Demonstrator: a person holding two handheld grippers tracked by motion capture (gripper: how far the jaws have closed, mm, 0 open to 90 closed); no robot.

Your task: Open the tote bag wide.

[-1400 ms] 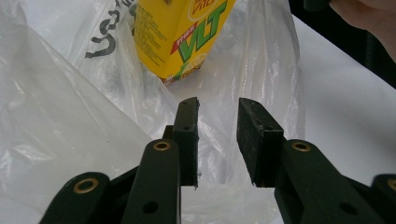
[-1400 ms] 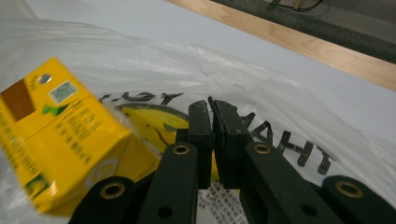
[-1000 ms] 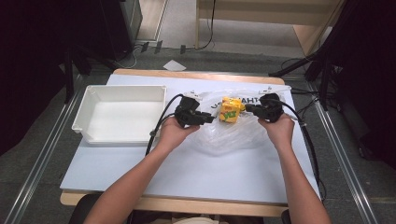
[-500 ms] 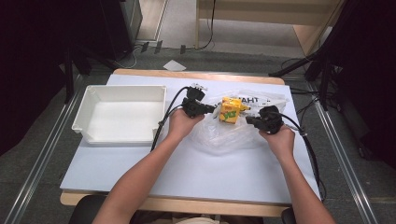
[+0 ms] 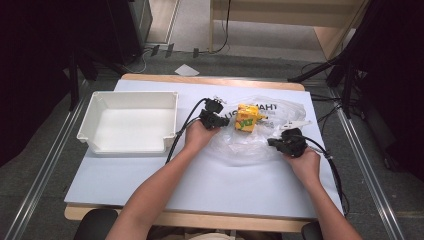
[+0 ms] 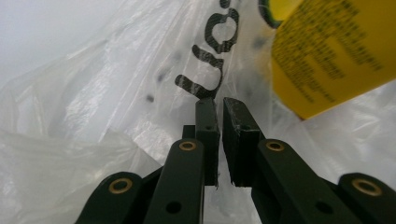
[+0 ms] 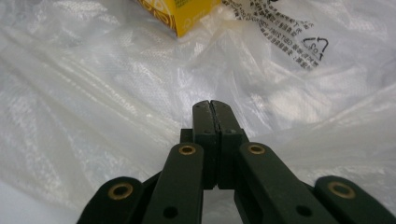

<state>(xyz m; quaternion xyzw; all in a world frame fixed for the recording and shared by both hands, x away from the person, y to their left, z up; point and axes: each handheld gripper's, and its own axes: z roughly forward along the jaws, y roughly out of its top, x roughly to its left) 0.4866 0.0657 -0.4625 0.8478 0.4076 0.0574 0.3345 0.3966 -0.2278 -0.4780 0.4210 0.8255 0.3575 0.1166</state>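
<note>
Here the clear plastic bag (image 5: 260,137) lies spread at the table's (image 5: 150,175) middle, a yellow carton (image 5: 247,118) on it. The left gripper (image 6: 219,105), jaws a sliver apart after closing, holds nothing visible; the right gripper (image 7: 211,108) at the bag's right edge is fully closed, grip unclear.

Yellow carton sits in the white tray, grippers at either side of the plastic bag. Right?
Not quite. The yellow carton is not in the white tray; it sits on the clear plastic bag at the table's middle, right of the tray, as the high view shows. The left gripper and the right gripper are at either side of the bag, as you say.
</note>
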